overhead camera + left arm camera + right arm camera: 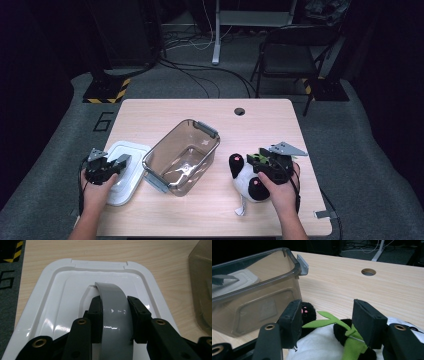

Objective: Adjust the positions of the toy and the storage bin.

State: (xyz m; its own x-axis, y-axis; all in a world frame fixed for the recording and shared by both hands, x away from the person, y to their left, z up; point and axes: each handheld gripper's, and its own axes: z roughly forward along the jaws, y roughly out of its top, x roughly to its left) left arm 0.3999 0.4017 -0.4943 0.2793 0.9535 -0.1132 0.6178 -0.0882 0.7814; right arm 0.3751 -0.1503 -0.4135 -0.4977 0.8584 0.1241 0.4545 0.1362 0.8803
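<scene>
— While both hands rest at the near edge of the table (260, 120), what has the left gripper (114, 307) got?

— Its jaws are closed on the grey handle (113, 315) of the white lid (131, 150). In the left gripper view the handle arches up between the two black pads, and each pad presses against one side of it.

— Where does the lid lie?

— Flat on the table at the left, just beside the clear brown bin (182, 155). From above, the bin stands at the middle of the table, with grey latches at two ends.

— And the right gripper (328, 317)?

— It sits over the toy panda (248, 182), which lies on the table to the right of the bin. In the right gripper view the jaws stand apart on either side of the panda's green leaf (332, 321) and a black part of the toy. Whether the pads press into the plush, I cannot tell.

— Does the panda touch the bin?

— Near it, but from above a strip of bare wood shows between them.
</scene>
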